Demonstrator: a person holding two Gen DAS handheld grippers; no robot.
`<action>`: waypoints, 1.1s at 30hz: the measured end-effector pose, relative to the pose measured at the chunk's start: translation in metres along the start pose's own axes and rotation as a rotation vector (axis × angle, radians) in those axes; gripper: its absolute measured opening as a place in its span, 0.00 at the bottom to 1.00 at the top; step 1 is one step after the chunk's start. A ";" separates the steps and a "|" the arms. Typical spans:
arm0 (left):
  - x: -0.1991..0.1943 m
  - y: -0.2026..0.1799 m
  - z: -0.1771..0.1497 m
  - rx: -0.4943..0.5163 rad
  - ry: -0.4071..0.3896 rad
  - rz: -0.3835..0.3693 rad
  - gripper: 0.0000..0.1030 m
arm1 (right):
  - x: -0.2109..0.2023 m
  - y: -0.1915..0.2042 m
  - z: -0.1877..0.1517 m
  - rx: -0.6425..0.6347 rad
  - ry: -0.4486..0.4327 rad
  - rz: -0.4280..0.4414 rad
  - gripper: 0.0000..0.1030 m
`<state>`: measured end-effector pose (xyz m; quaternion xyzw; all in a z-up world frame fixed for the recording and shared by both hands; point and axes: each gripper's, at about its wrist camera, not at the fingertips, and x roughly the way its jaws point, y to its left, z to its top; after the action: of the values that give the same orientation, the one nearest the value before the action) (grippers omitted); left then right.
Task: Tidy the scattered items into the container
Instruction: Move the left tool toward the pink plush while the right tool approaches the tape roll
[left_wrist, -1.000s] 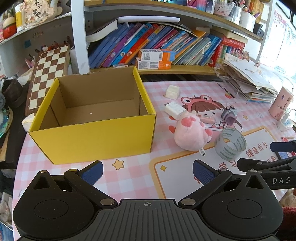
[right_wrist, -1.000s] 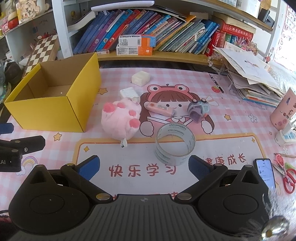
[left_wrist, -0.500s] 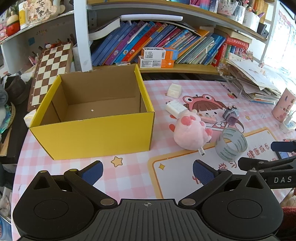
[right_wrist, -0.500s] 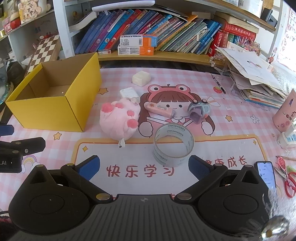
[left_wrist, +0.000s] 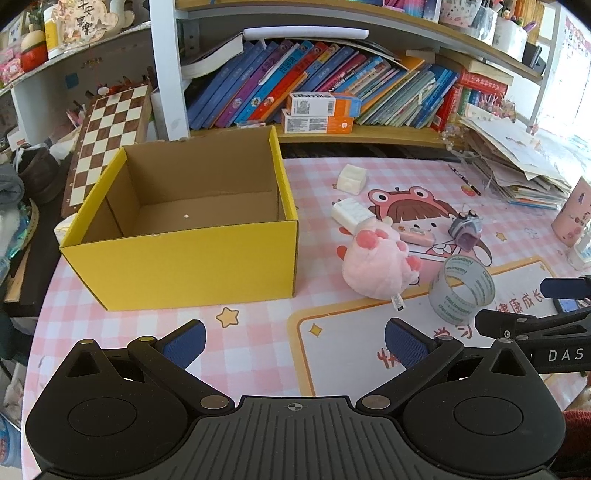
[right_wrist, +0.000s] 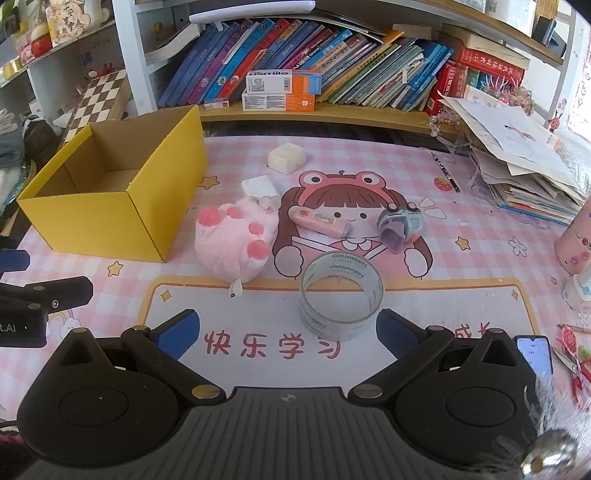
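An empty yellow cardboard box (left_wrist: 177, 266) (right_wrist: 96, 229) stands on the left of the pink mat. To its right lie a pink plush toy (left_wrist: 376, 262) (right_wrist: 232, 240), a clear tape roll (left_wrist: 461, 291) (right_wrist: 341, 295), a pink tube (right_wrist: 319, 221), a grey-purple gadget (right_wrist: 400, 225) and two white blocks (right_wrist: 286, 158) (right_wrist: 260, 188). My left gripper (left_wrist: 293, 341) is open, low over the mat in front of the box. The right gripper (right_wrist: 286, 332) is open too, just short of the tape roll, nothing between its fingers.
A bookshelf (right_wrist: 332, 74) full of books runs along the back. A chessboard (left_wrist: 107, 136) leans at the back left. Paper stacks (right_wrist: 524, 166), a pink cup (right_wrist: 576, 240), a phone (right_wrist: 533, 350) and scissors (right_wrist: 576, 365) crowd the right edge.
Both grippers have drifted slightly; the tape roll sits a little nearer the right gripper's fingers. No object has moved and both stay open.
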<state>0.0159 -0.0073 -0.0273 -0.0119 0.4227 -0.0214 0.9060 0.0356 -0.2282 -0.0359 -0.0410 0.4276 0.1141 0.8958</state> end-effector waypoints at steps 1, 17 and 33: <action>0.000 -0.002 0.000 -0.001 0.001 0.003 1.00 | 0.000 -0.002 0.000 0.000 0.000 0.003 1.00; 0.012 -0.043 0.007 0.050 0.005 0.006 1.00 | 0.010 -0.046 0.003 0.001 0.001 0.042 1.00; 0.040 -0.065 0.031 0.109 -0.072 0.051 1.00 | 0.035 -0.076 0.010 -0.034 -0.019 0.020 1.00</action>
<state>0.0639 -0.0739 -0.0357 0.0476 0.3884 -0.0211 0.9200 0.0826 -0.2939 -0.0583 -0.0510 0.4175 0.1310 0.8978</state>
